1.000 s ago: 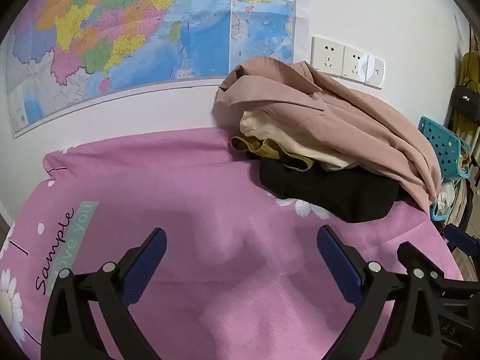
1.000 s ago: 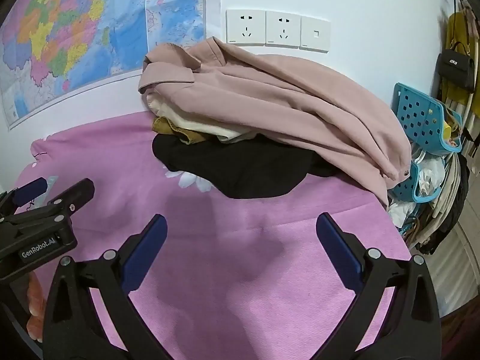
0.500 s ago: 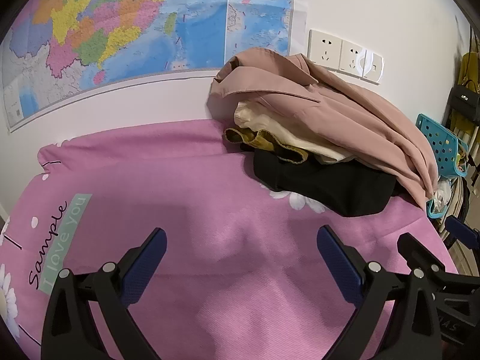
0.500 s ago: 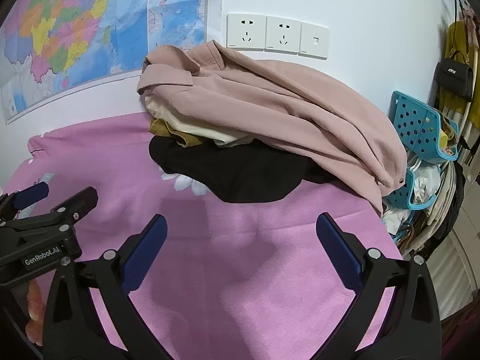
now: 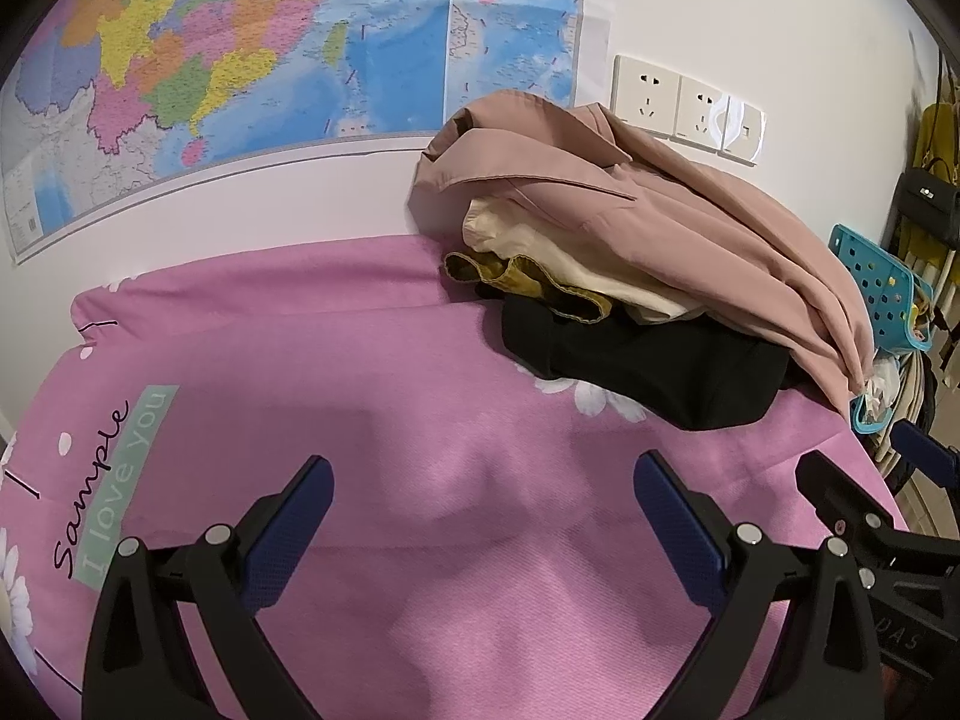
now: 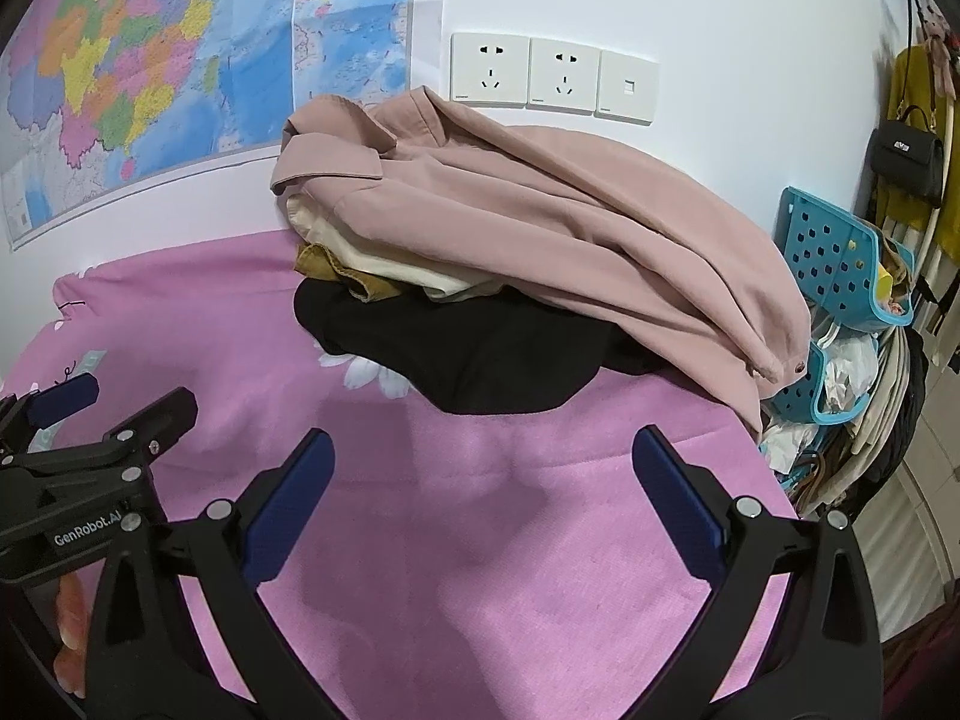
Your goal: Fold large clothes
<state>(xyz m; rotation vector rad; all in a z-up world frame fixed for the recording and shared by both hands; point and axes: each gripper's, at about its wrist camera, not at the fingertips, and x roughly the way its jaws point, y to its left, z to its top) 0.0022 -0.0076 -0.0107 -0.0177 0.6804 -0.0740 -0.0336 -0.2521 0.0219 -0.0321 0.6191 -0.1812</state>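
Observation:
A pile of clothes lies at the far side of a pink bedsheet [image 5: 300, 372] against the wall. A dusty pink coat [image 5: 648, 204] [image 6: 540, 210] is on top. Under it are a cream garment [image 5: 564, 264] [image 6: 372, 258], a mustard garment [image 5: 522, 282] [image 6: 336, 273] and a black garment [image 5: 648, 360] [image 6: 480, 354]. My left gripper [image 5: 483, 492] is open and empty above the sheet, short of the pile. My right gripper [image 6: 483, 462] is open and empty, just in front of the black garment. The left gripper also shows in the right wrist view [image 6: 114, 408].
A map [image 5: 240, 60] and wall sockets [image 6: 552, 75] are on the wall behind the pile. A blue plastic basket [image 6: 834, 258] with clutter stands past the bed's right edge. Bags hang at the far right [image 6: 906, 156].
Both grippers have pulled back and risen a little, so the pile sits slightly lower and farther in view. Both stay open and empty.

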